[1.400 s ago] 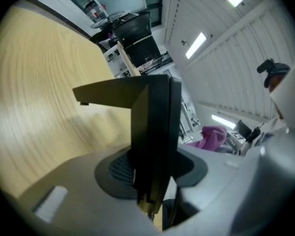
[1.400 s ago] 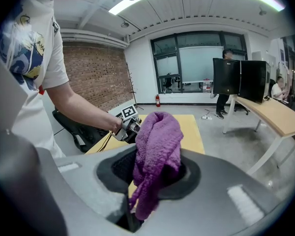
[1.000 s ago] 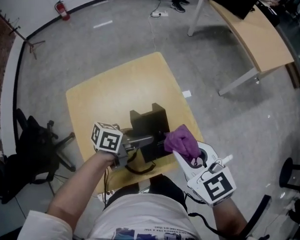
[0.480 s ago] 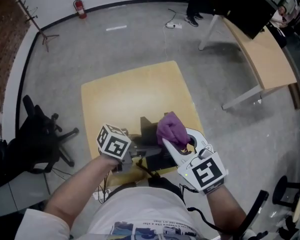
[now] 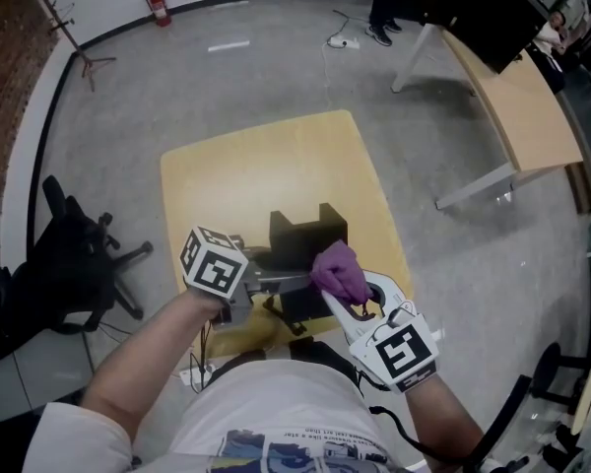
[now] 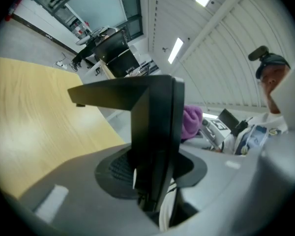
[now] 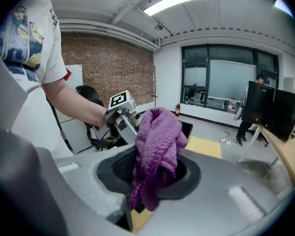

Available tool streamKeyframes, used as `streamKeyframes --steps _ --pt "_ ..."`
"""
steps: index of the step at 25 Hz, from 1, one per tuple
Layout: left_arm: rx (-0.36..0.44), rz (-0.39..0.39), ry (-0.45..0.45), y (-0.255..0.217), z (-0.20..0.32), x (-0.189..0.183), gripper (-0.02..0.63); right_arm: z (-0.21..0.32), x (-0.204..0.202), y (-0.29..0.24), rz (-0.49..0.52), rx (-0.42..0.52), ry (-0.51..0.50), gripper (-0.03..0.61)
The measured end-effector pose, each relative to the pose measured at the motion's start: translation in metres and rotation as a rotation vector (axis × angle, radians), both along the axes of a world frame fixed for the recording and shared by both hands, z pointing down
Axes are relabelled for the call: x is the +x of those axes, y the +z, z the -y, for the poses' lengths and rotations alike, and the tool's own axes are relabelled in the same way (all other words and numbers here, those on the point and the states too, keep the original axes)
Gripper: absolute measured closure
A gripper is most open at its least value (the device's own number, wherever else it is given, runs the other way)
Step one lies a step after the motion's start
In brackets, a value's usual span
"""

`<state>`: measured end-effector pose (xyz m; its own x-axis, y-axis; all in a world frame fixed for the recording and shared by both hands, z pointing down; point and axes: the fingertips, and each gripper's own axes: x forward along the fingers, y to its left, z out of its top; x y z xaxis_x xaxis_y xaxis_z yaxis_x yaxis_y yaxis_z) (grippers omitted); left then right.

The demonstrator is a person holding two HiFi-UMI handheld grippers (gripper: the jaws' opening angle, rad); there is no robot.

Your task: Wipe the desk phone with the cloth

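Far to my left a black office chair (image 5: 71,264) stands on the grey floor, well clear of the small yellow table (image 5: 246,170) in front of me. My left tongs (image 5: 276,280), with the marker cube riding on top, reach in from the left over the table's near edge, and their jaws are clamped on the black desk phone (image 5: 310,236). In the left gripper view the phone's dark body stands edge-on between the two pads, filling the gap, with the tabletop spreading off to the left behind it. A dark cable (image 5: 276,318) loops below the phone at the table's near edge. Just right of the phone comes the purple cloth (image 5: 340,270), bunched into a fluffy wad that rests against the phone's near right side, though I cannot tell whether it truly presses there. My right tongs (image 5: 353,296) have their jaws closed on that cloth; in the right gripper view it spills up and out between the pads. Farther right, a long wooden desk (image 5: 517,82) on white legs stands well apart.
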<state>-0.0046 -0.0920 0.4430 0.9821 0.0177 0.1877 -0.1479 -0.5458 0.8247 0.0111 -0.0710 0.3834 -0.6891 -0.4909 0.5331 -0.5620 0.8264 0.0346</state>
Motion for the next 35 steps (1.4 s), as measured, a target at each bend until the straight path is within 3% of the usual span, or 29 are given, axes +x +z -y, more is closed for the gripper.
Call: streamKeyframes --steps 9,20,24,35 --pt "0.026 -0.027 0.001 -0.014 0.007 -0.003 0.433 -0.049 0.010 0.037 -0.064 -0.119 -0.016 0.480" --pt "0.031 -0.018 0.041 -0.013 -0.011 0.003 0.433 0.010 0.012 -0.053 -0.010 0.119 0.018 0.480" --pt "0.038 -0.017 0.061 -0.015 -0.022 0.007 0.433 0.020 0.010 -0.063 -0.019 0.155 0.010 0.480" --pt "0.061 -0.041 0.051 -0.024 -0.026 -0.001 0.433 -0.030 0.018 -0.007 -0.061 -0.001 -0.008 0.480"
